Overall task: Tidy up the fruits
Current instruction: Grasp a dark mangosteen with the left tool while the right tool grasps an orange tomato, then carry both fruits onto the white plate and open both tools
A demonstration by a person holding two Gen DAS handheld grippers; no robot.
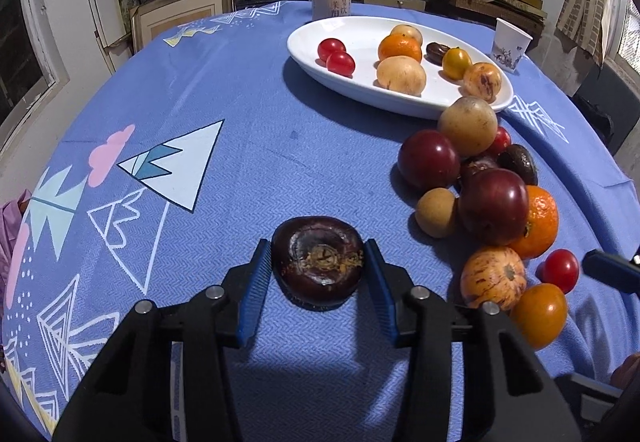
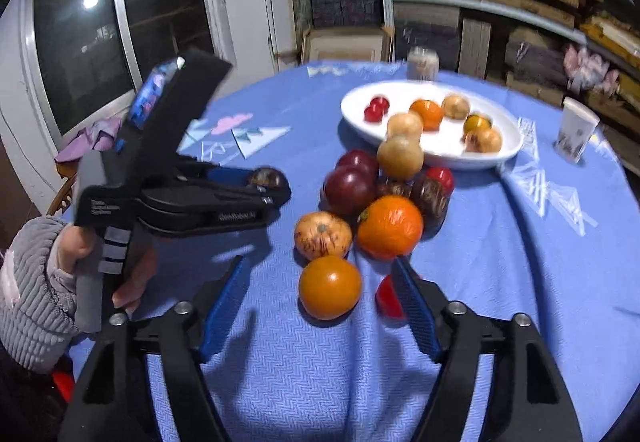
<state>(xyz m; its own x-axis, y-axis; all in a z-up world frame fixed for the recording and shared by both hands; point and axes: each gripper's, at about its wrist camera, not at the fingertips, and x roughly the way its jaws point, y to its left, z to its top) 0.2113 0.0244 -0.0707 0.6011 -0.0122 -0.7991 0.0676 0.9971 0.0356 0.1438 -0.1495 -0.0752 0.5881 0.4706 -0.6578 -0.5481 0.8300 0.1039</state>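
Note:
My left gripper (image 1: 318, 262) is shut on a dark purple fruit (image 1: 318, 266), low over the blue tablecloth; it also shows in the right wrist view (image 2: 268, 178). A white oval plate (image 1: 360, 82) at the back holds two red tomatoes (image 1: 336, 56), an orange (image 1: 400, 46) and several other fruits. A pile of loose fruits (image 1: 492, 202) lies right of the held fruit. My right gripper (image 2: 320, 278) is open, its fingers either side of an orange tomato (image 2: 330, 286) at the near end of the pile (image 2: 384, 198). A red tomato (image 2: 386, 298) sits by its right finger.
A drink can (image 1: 331, 0) stands behind the plate and a paper cup (image 1: 510, 44) to its right. Stacked shelves line the back wall. The tablecloth's left half (image 1: 180, 162) carries only printed patterns. The table edge falls away on the right.

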